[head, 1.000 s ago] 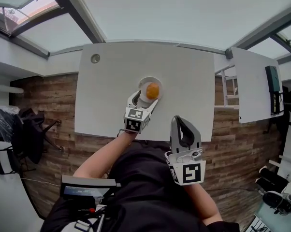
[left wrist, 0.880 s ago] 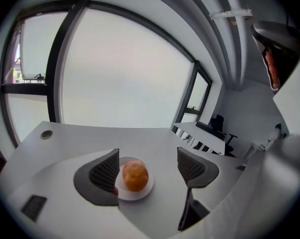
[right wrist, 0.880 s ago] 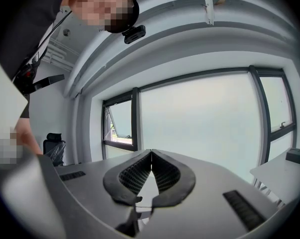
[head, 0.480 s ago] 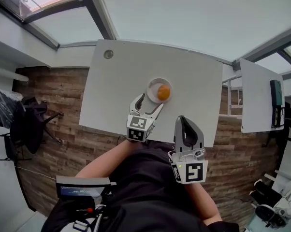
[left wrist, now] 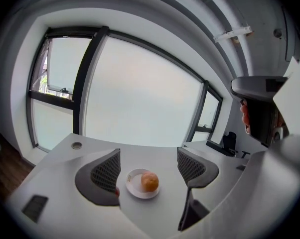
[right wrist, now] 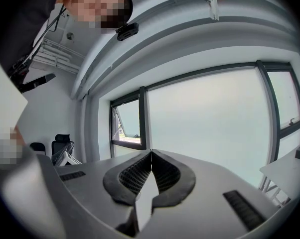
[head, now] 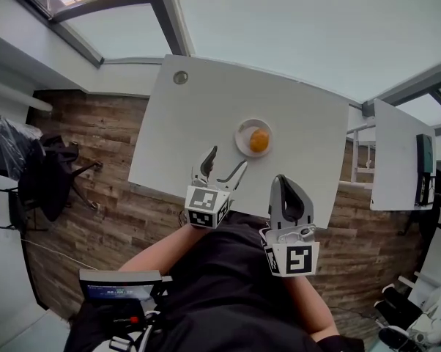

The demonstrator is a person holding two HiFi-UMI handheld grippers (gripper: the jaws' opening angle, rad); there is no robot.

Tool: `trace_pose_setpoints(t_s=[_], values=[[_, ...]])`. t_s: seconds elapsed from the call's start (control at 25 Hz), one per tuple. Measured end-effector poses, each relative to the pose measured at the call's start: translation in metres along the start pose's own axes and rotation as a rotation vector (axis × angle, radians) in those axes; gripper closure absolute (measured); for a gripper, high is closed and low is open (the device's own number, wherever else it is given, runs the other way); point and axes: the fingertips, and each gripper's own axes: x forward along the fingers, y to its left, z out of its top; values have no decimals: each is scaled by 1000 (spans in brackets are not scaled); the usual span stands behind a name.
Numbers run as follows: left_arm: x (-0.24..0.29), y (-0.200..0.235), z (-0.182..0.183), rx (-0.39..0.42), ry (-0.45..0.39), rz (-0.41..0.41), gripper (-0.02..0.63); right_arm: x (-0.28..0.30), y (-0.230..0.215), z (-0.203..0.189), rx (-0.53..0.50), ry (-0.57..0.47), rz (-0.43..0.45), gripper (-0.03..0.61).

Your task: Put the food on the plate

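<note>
The left gripper [head: 226,160] has been drawn back from the plate [head: 240,141] toward the near edge of the bench [head: 198,116], its jaws released and empty. The food [head: 258,140] is left on the plate, mid-bench. The right gripper [head: 283,182] is held clenched on nothing. The placing is judged done.

Between the parted claw [left wrist: 149,171] tips, a bun [left wrist: 150,181] rests on a plate [left wrist: 135,188].

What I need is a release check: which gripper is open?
The left gripper: its jaws stand apart, empty, framing the round white plate with the orange food. The right gripper is shut.
</note>
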Motion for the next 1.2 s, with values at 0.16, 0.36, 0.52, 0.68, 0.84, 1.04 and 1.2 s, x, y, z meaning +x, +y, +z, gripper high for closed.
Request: trace_pose_setpoints(t_s=[0.16, 0.36, 0.52, 0.68, 0.84, 1.04, 1.2], values=[[-17, 6, 9, -34, -61, 29, 264, 1, 4, 2, 5, -7, 14, 571], [-31, 6, 11, -41, -93, 26, 264, 5, 8, 2, 4, -10, 23, 571], [-44, 4, 26, -16, -133, 35, 264, 8, 12, 5, 2, -17, 30, 571], [-53, 4, 42, -6, -168, 48, 264, 10, 13, 7, 1, -22, 34, 571], [-60, 2, 51, -12, -201, 55, 264, 12, 15, 10, -1, -28, 47, 571], [-70, -3, 66, -4, -252, 51, 264, 15, 18, 12, 0, -37, 58, 571], [-80, -9, 81, 34, -296, 37, 264, 16, 24, 12, -4, -42, 67, 571]])
